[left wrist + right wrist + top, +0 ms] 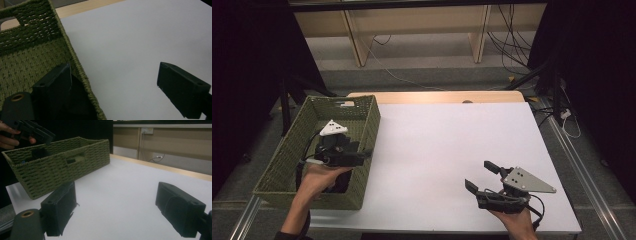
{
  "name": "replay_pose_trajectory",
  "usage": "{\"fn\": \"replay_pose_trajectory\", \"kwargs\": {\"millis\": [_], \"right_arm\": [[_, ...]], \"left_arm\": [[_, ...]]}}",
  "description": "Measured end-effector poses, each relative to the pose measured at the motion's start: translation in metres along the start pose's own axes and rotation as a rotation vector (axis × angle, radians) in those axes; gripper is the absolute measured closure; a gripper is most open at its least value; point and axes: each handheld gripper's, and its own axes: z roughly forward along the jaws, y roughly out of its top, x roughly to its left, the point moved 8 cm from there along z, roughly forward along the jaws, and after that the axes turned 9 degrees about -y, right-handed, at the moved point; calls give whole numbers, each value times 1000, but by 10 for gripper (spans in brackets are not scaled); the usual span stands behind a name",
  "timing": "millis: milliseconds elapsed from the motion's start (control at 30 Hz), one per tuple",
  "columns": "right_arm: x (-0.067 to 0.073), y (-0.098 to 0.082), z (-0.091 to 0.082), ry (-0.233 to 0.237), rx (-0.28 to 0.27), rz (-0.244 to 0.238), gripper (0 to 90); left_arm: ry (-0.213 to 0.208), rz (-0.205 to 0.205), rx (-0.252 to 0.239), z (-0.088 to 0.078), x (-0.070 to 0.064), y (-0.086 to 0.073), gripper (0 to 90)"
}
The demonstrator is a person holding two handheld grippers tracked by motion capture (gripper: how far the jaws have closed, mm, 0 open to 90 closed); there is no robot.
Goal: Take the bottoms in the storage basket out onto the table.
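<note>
A green woven basket (371, 131) stands on the left side of the white table (447, 145). A hand holds my left gripper (362, 150) over the basket's right half, jaws pointing toward the table. In the left gripper view its jaws (115, 67) stand wide apart and empty above the basket's rim (77, 65). My right gripper (478, 175) rests low near the table's front right, held from below. It (116, 186) is open and empty, facing the basket (62, 167) and the left gripper (48, 137). Inside the basket lies something dark (40, 152), too dim to identify.
A bare wooden strip (437, 96) borders the table's far edge. Beyond it are wooden furniture legs (477, 40) and loose cables (512, 50) on the floor. Black curtains stand at both sides. White tabletop stretches between the basket and the right gripper.
</note>
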Motion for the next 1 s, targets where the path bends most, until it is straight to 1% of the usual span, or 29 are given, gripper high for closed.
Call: {"fn": "replay_pose_trajectory", "kwargs": {"millis": [233,267,333,367,500,533,667,733,800,867,933,1000], "right_arm": [[-2,0,0,-5,3,3,177],[-2,-1,0,-6,3,4,177],[-2,-1,0,-7,4,4,177],[-2,-1,0,-8,5,2,177],[-2,-1,0,-7,6,1,177],[-2,-1,0,-7,7,2,178],[-2,-2,1,-10,10,1,177],[-3,-2,1,-11,11,1,178],[-3,-2,1,-13,12,-3,178],[-3,-2,1,-17,11,-12,177],[-3,-2,1,-15,10,-13,178],[-2,-2,1,-16,13,-17,178]], "left_arm": [[45,-22,31,-2,17,-5,123],[63,-13,39,-3,20,-6,123],[95,0,70,-5,25,-9,123],[102,1,79,-6,28,-10,123],[89,-31,103,-6,36,-15,126],[89,-42,116,-7,40,-17,126],[108,-58,166,-7,50,-25,131],[101,-71,185,-7,53,-29,133],[99,-76,218,-7,57,-33,134],[107,-82,248,-7,59,-37,134],[108,-79,271,-7,61,-40,134],[109,-78,279,-6,62,-41,134]]}}
